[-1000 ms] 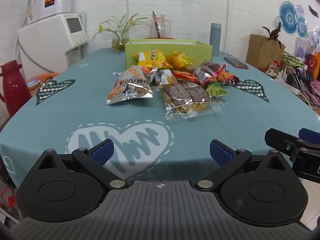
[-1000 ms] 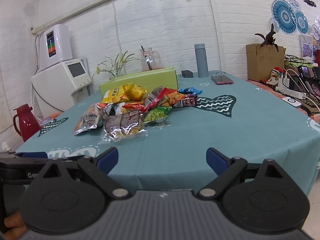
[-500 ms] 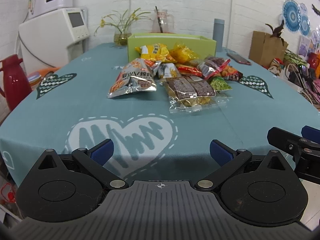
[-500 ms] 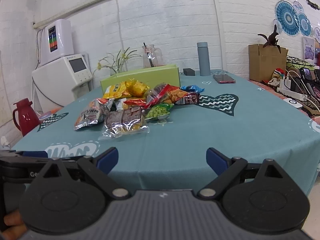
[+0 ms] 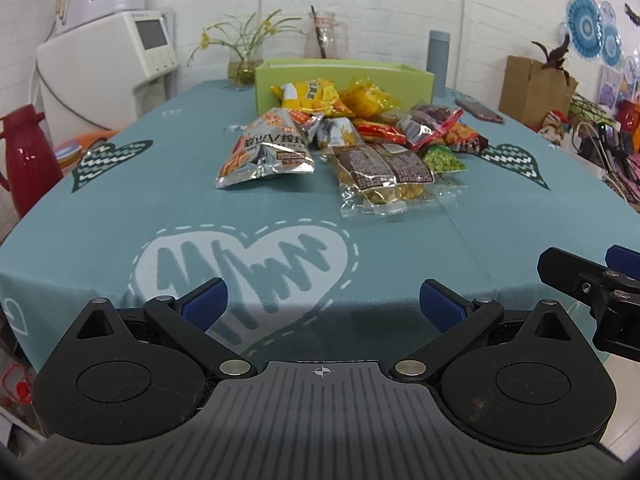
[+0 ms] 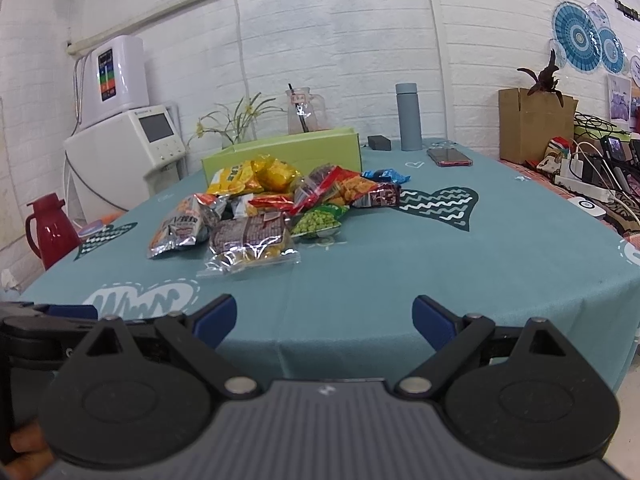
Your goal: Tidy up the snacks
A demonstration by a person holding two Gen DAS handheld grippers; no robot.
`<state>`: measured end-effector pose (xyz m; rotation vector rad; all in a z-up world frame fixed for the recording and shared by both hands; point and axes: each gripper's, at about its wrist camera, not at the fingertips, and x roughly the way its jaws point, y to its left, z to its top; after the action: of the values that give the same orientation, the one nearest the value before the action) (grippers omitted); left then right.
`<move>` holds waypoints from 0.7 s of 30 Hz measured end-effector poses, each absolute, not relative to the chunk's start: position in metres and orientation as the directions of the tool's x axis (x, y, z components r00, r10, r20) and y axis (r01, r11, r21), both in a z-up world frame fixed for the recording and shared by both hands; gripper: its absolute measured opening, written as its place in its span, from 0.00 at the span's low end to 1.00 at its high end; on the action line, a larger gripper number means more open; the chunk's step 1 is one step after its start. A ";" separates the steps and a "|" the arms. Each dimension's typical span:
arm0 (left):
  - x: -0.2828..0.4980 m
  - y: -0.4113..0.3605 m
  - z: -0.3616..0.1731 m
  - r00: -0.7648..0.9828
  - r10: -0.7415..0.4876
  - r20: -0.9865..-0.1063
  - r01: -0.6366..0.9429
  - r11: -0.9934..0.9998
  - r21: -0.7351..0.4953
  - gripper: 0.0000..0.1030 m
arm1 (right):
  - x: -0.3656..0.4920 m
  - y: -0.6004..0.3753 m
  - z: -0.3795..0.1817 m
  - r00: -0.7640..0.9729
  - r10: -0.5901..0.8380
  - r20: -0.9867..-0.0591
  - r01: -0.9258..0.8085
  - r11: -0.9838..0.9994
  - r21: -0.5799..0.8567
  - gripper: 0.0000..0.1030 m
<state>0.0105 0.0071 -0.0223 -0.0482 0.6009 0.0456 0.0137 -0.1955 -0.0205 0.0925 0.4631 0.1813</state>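
Note:
A pile of snack packets lies mid-table: a silver bag (image 5: 268, 150) (image 6: 184, 226), a clear pack with a brown label (image 5: 382, 174) (image 6: 250, 240), a green pea pack (image 5: 442, 160) (image 6: 320, 222), and yellow bags (image 5: 312, 96) (image 6: 256, 174). A green box (image 5: 344, 80) (image 6: 288, 152) stands open behind them. My left gripper (image 5: 322, 304) is open and empty over the table's near edge. My right gripper (image 6: 324, 316) is open and empty, also short of the pile; it shows at the right of the left wrist view (image 5: 588, 280).
A teal tablecloth (image 5: 120, 208) (image 6: 460, 260) covers the table. A phone (image 6: 448, 157), grey bottle (image 6: 409, 117), jug (image 6: 302, 110) and flower vase (image 5: 242, 66) stand at the back. A red thermos (image 5: 26, 158) and water dispenser (image 5: 108, 72) are left; cables and a cardboard box (image 6: 536, 124) are right.
Both grippers have moved a little nearer to the table and the snack pile. Their jaws stay open.

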 end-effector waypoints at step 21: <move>0.040 0.033 -0.012 0.825 0.049 -0.563 -0.114 0.990 -0.081 0.90 | 0.032 -0.205 -0.030 0.875 0.133 -0.466 -0.082 0.988 0.130 0.91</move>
<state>0.0402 0.0331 -0.0115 -0.1126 0.5946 0.0867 0.0325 -0.2051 -0.0296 0.1074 0.4933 0.1125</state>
